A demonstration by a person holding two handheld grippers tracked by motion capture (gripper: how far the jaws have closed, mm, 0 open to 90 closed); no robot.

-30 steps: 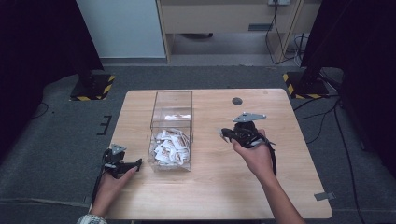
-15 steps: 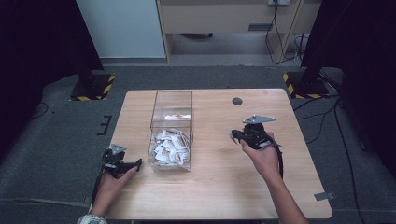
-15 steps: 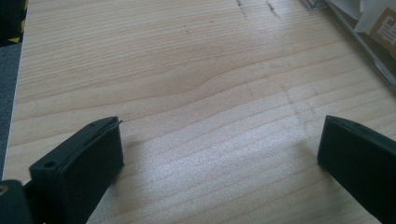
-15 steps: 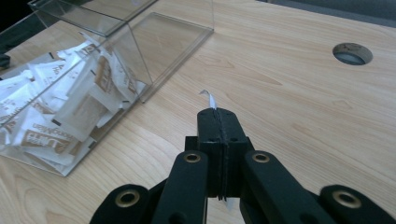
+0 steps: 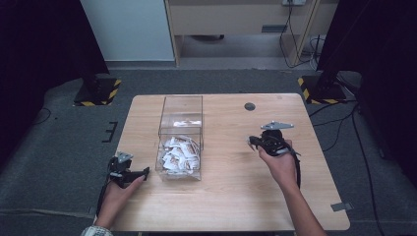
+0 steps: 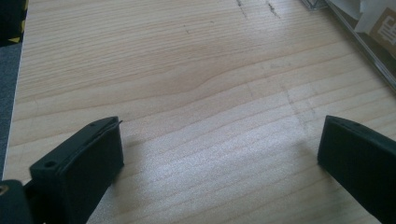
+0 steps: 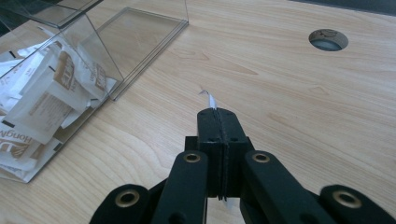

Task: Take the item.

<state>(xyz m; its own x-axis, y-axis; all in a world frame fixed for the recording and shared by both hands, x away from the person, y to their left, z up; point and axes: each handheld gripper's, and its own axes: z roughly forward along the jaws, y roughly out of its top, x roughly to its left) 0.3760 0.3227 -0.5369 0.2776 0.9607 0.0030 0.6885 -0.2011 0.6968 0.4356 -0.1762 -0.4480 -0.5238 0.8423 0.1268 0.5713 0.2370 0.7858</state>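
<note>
- The right tongs (image 7: 218, 116) are pressed fully together with a thin white sachet (image 7: 211, 100) pinched edge-on between them — only a sliver pokes out past the tips.
- In the high view, they (image 5: 253, 142) sit over the bare tabletop (image 5: 231, 196), well to the right of the clear box (image 5: 180, 142).
- That box holds a heap of white sachets (image 5: 179, 155) at its near end.
- The left tongs (image 5: 140, 173) rest low by the tabletop's left edge, near the box — spread wide, gripping nothing.
</note>
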